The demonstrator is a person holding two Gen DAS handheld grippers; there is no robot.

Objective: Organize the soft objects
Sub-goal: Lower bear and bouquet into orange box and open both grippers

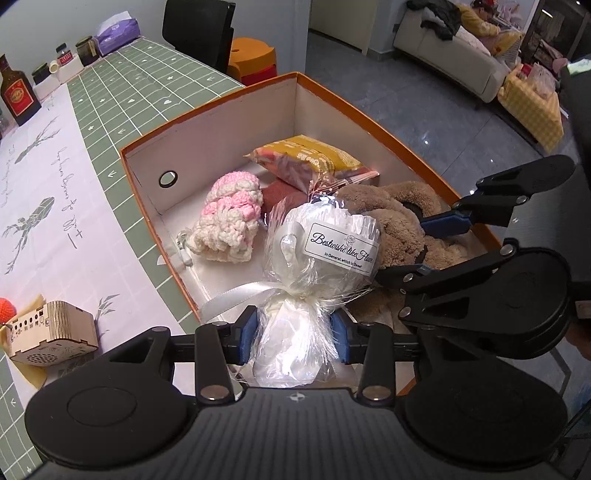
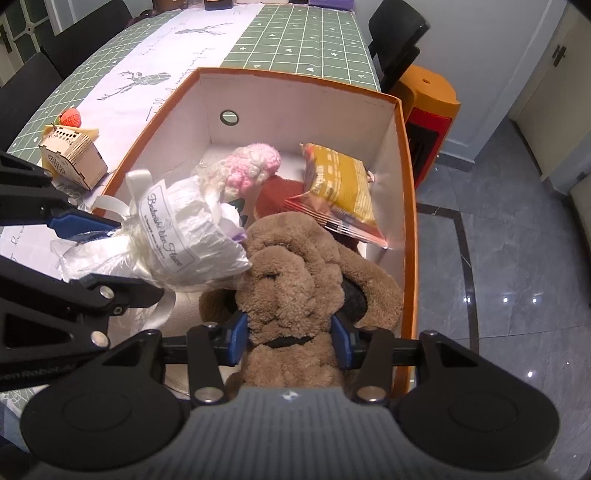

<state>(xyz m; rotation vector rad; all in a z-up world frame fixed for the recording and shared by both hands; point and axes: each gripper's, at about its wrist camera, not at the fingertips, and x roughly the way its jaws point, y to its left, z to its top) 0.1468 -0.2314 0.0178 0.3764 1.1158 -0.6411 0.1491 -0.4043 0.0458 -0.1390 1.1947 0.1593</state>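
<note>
An orange box with white inside (image 1: 207, 147) (image 2: 295, 110) sits at the table's edge. In it lie a pink-and-white crochet piece (image 1: 229, 218) (image 2: 255, 166), a yellow snack packet (image 1: 314, 155) (image 2: 340, 184) and a reddish knit item (image 1: 280, 195) (image 2: 273, 195). My left gripper (image 1: 293, 328) is shut on the stem of a white wrapped bouquet (image 1: 325, 243) (image 2: 177, 236), held over the box's near end. My right gripper (image 2: 291, 339) is shut on a brown plush toy (image 2: 295, 266) (image 1: 399, 218) inside the box's right side.
A small wooden box (image 1: 51, 332) (image 2: 70, 158) and a red crochet strawberry (image 2: 70, 117) sit on the green-and-white tablecloth (image 1: 110, 110) left of the orange box. Jars and a bottle (image 1: 18, 96) stand at the far end. Orange stools (image 2: 428, 110) and a black chair (image 1: 199, 33) stand beside the table.
</note>
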